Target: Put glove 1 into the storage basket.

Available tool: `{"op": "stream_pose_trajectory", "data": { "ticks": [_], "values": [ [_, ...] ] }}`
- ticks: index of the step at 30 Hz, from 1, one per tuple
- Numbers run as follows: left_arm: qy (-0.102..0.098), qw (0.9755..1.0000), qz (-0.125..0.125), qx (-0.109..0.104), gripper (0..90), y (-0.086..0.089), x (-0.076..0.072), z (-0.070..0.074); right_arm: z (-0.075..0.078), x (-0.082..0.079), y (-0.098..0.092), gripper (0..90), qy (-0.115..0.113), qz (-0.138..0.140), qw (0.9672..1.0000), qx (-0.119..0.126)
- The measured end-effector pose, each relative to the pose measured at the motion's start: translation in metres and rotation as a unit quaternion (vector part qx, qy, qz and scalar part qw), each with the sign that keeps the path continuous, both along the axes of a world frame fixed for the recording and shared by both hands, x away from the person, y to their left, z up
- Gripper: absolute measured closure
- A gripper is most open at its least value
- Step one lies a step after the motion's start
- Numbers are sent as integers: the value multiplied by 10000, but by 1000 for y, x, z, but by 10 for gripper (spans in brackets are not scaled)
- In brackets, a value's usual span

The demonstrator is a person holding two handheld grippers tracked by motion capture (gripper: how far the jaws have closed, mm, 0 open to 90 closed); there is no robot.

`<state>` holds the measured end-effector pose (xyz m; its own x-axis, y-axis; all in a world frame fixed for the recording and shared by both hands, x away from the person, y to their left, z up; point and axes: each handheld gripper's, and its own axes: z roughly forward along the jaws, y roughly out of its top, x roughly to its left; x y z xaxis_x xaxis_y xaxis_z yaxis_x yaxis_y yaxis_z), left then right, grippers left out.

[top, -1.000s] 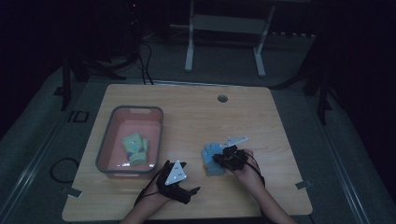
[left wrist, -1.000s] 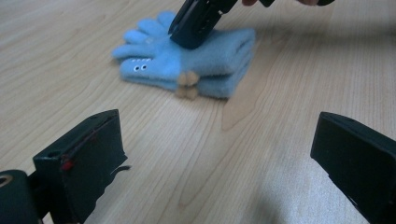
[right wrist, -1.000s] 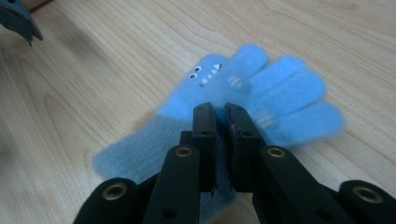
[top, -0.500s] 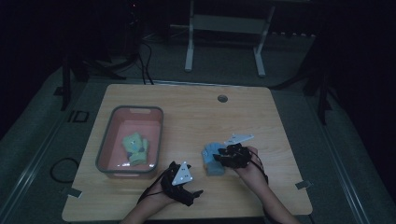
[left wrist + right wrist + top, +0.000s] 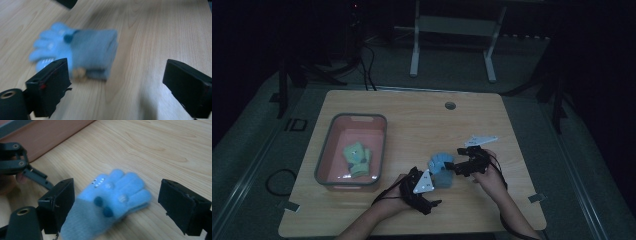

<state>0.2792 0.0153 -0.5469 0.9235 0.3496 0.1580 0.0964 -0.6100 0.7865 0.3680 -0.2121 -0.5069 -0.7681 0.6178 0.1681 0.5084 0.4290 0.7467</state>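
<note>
A light blue glove with a grey-blue cuff lies flat on the wooden table. In the right gripper view the glove sits between the wide jaws of my right gripper, which have just been opening; the pads are clear of it. My left gripper stands open, its jaws just closing a little. The glove's cuff lies ahead of it, near the left jaw and untouched. From above, my left gripper is just below the glove and my right gripper is just right of it.
A grey-rimmed pink bin stands at the left of the table with green gloves inside; its wall lies beyond the blue glove. A round cable hole is near the far edge. White desk legs stand behind.
My left gripper has moved right, up to the blue glove. My right gripper has drawn slightly up and right. The glove stays on the table.
</note>
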Motion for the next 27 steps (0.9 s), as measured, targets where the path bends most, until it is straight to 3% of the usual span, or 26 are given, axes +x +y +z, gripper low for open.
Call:
{"op": "stream_pose_trajectory", "data": {
  "ticks": [2,4,5,6,8,9,12,16,22,23,27],
  "values": [
    [-61,10000,-24,48,125,-3,2,0,-1,2,-1,142,46,-43,10000,-16],
    [-132,9998,-90,137,147,-9,6,0,-1,5,-1,140,276,-80,9996,-31],
    [-213,9994,-220,183,210,-13,10,1,-2,9,0,124,402,-136,9991,7],
    [-278,9991,-244,229,217,-15,11,1,-2,11,1,119,422,-131,9990,25],
    [-308,9988,-299,241,238,-16,12,1,-3,13,2,115,416,-146,9990,30],
    [-391,9983,-329,268,300,-18,13,0,-5,17,5,132,416,-109,9991,-43],
    [-515,9970,-425,384,341,-23,18,-2,-10,24,10,225,369,-60,9990,-249],
    [-514,9961,-497,509,410,-25,20,-6,-22,31,15,308,310,-93,9983,-489],
    [-576,9945,-452,750,449,-26,23,-13,-35,33,21,322,300,-39,9969,-722],
    [-587,9946,-415,743,495,-26,23,-13,-39,32,22,322,260,-14,9963,-816],
    [-684,9933,-361,860,600,-28,24,-12,-42,30,21,348,258,-38,9965,-793]
  ]
}}
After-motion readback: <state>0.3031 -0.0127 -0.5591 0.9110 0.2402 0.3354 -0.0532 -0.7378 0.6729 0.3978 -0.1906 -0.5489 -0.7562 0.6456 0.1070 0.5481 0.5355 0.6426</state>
